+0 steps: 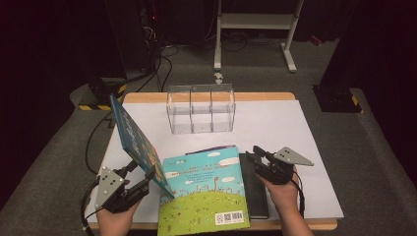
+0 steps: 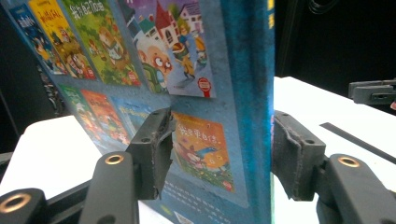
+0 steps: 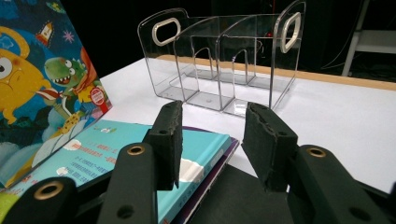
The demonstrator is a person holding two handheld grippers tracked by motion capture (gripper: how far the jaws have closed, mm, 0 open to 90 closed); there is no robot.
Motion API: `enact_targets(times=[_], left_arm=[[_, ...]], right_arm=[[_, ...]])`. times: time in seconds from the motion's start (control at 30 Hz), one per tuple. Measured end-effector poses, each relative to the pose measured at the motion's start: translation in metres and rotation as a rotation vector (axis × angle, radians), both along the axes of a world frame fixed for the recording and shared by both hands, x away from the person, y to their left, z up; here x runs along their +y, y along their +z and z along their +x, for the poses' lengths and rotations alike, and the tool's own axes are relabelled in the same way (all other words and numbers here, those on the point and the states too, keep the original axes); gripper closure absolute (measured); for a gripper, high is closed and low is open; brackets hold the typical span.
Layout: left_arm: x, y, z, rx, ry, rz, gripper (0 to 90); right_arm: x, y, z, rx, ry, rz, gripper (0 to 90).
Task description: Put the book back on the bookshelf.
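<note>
White paper covers the bench (image 1: 295, 128), where the left hand-held gripper (image 1: 140, 179) pinches a blue picture book (image 1: 133, 137) upright, presumably for the clear divider rack (image 1: 200, 109), while the right hand-held gripper (image 1: 256, 156) hovers half-open, empty.

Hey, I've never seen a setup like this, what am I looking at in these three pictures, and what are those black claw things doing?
A person sits at a white table and holds a hand tool with two-jaw tongs in each hand. One picture looks down from above; the other two come from small cameras riding on each tool, looking along its jaws.

The left tongs stand around a blue picture book that is tipped up on its edge; one pad is on the cover, the other right by the spine. The right tongs are open and hold nothing.

On the table lie a green book on a small stack, a black book beside it, and a clear rack with compartments farther back.
</note>
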State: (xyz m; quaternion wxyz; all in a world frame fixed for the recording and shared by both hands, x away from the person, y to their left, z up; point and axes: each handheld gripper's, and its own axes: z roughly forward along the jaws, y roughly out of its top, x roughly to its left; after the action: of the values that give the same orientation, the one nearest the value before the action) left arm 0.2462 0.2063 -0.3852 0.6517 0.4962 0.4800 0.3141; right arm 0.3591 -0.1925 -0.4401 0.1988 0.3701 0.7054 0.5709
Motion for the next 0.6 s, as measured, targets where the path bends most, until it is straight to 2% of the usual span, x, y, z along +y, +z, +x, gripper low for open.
enact_targets(times=[0.17, 0.37, 0.6], left_arm=[[0.011, 0.003, -0.004, -0.009, 0.031, 0.004, 50.4], [0.033, 0.007, -0.008, -0.018, 0.086, -0.003, 55.8], [0.05, 0.008, -0.009, -0.018, 0.119, -0.025, 61.8]], right_arm=[[0.001, 0.0, 0.002, 0.0, -0.002, 0.007, 57.0], [0.005, 0.0, 0.004, 0.001, 0.004, 0.004, 57.0], [0.007, 0.0, 0.004, 0.003, 0.007, 0.004, 57.0]])
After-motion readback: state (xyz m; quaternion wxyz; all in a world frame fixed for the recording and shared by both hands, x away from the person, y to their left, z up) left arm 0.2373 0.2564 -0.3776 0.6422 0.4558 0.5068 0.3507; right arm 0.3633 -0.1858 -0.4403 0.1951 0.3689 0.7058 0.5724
